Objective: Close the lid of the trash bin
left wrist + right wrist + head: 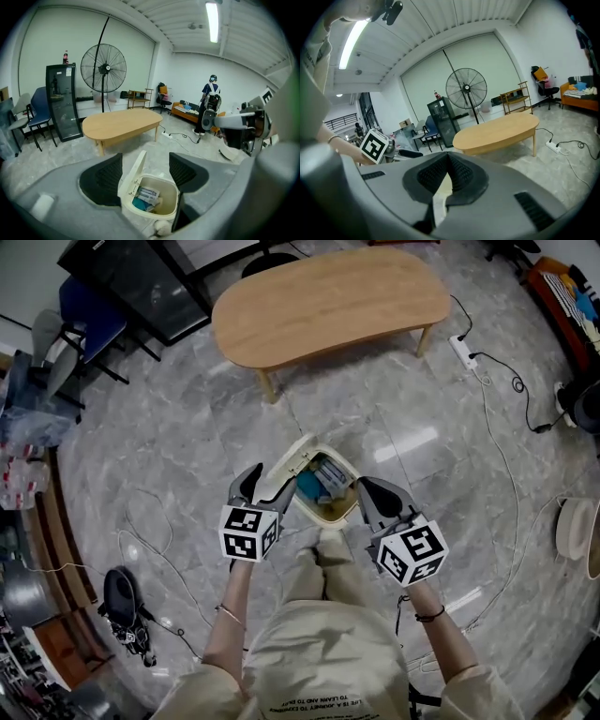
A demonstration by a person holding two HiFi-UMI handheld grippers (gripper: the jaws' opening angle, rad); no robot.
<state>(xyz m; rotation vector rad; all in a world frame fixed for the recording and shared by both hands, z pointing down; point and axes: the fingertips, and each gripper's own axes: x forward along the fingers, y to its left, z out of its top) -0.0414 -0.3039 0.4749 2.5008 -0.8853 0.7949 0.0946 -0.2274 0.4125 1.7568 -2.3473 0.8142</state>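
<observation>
A cream trash bin (328,507) stands on the marble floor just ahead of the person's feet. Its lid (289,457) is up, hinged on the left side. Inside lie a blue item and a white packet (147,194). My left gripper (265,486) is open and hangs just left of the bin, near the raised lid (132,176); in the left gripper view the bin (169,206) shows between and below the jaws, untouched. My right gripper (377,498) is shut, with nothing in it, at the bin's right rim. A cream sliver (440,193) shows behind its closed jaws.
A kidney-shaped wooden table (328,298) stands beyond the bin. A power strip (463,351) with cables trails across the floor at right. A glass-door cabinet (61,101), a standing fan (103,65) and chairs (80,324) are at the left. A dark object (122,601) lies near left.
</observation>
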